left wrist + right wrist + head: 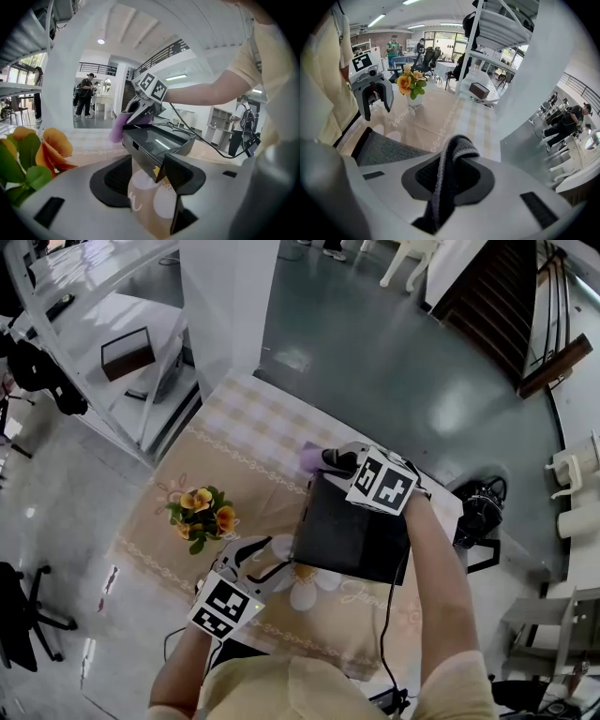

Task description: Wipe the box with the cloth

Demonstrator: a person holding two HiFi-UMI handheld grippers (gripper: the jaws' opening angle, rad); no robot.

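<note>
A black open box lies on the beige flowered tablecloth. At the box's far left corner my right gripper is shut on a purple cloth, which hangs against the box's edge. In the right gripper view the cloth bulges from between the jaws of the right gripper, above the box's dark surface. My left gripper stands open at the box's near left corner. In the left gripper view that corner pokes between the pads of the left gripper, against the right pad.
A small vase of orange and yellow flowers stands left of the box. A white pillar and white shelving rise beyond the table's far left. A cable runs along my right arm. People stand far off.
</note>
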